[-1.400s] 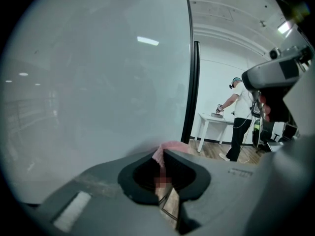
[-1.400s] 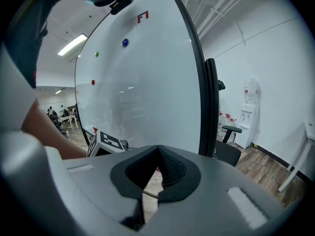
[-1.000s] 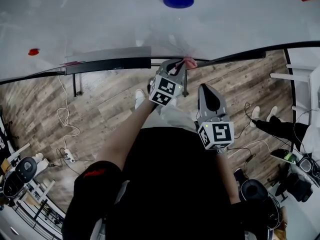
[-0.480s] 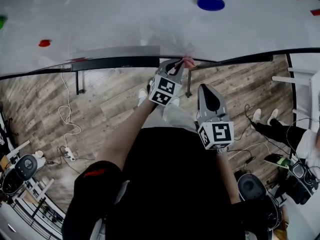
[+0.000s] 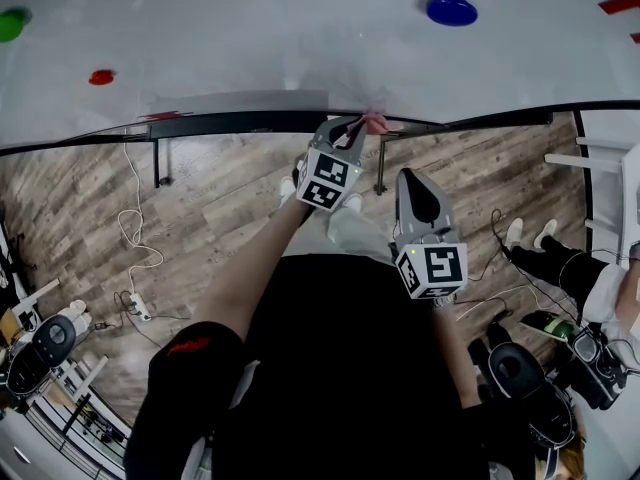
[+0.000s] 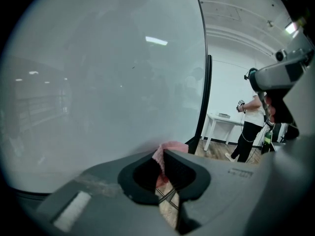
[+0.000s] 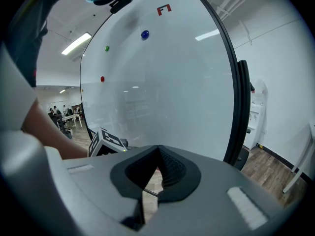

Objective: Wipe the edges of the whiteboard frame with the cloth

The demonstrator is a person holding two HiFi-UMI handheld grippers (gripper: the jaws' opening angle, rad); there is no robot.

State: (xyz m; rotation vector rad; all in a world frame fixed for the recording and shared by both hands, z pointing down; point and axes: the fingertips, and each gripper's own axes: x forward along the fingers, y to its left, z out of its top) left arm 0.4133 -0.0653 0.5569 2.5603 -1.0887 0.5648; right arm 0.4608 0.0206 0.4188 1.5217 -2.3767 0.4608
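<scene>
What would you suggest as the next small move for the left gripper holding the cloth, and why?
Probably slide the left gripper sideways along the black bottom frame of the whiteboard, keeping the pink cloth pressed on it. Its jaws are shut on the cloth, which sits at that edge, and frame runs on to either side. The right gripper is shut and empty.

glossy whiteboard (image 5: 250, 48) — rough-napped cloth (image 6: 171, 147)
</scene>
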